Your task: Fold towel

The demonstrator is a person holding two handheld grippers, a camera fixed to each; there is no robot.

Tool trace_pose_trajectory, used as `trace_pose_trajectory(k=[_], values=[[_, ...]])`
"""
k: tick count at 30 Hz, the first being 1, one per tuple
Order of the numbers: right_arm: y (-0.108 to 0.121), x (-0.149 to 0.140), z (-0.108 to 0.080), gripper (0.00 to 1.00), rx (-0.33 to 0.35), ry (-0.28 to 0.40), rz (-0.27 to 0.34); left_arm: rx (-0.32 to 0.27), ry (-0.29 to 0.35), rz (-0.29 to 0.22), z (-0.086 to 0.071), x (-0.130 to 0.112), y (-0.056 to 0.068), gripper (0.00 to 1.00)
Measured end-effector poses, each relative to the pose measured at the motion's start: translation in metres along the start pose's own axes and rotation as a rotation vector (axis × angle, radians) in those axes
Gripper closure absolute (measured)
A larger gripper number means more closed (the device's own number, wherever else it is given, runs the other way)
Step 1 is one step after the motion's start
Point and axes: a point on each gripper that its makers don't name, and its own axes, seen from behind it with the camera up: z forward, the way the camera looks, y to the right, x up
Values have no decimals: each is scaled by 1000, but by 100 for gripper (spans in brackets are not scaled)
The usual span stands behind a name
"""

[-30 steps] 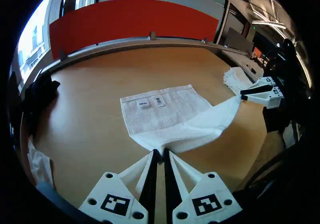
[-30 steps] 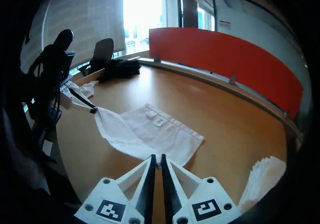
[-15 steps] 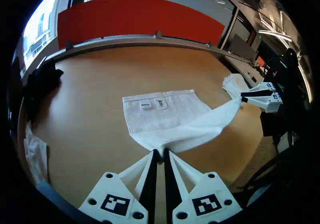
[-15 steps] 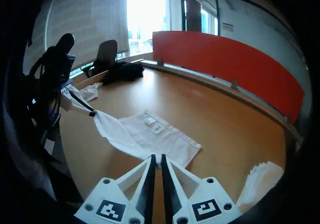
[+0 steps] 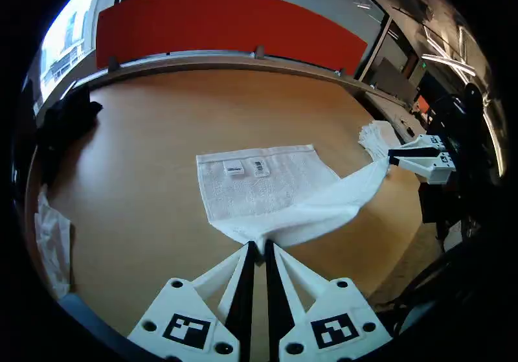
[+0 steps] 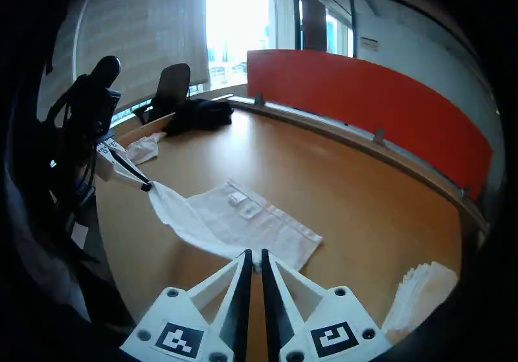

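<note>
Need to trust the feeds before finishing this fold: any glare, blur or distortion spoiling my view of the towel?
Right gripper view: the window is blown out white, but the towel reads clearly. Left gripper view: even light, towel sharp; the red divider bows from fisheye distortion.

The left gripper (image 5: 259, 245) has its two fingers drawn almost together, with only a thin slit between them. Their tips pinch a corner of the towel (image 5: 265, 190). The right gripper (image 6: 256, 255) is closed the same way on another corner. In the left gripper view, the right gripper sits well off to the right, its fingers roughly level and pointing left. In the right gripper view, the left gripper appears at the left, fingers slanting downward.
</note>
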Motion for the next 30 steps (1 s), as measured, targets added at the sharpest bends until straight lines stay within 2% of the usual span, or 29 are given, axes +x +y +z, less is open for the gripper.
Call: trace_pose_trajectory(k=[8, 18, 23, 30], values=[[10, 3, 16, 89, -2, 3, 2, 6, -7, -7, 14, 14, -10, 88], [38, 15, 44, 89, -12, 11, -1, 20, -17, -61, 43, 40, -37, 88], [46, 19, 56, 89, -9, 7, -7, 28, -23, -62, 58, 51, -49, 88], [51, 17, 67, 89, -9, 0, -4, 32, -39, -54, 71, 55, -55, 88]])
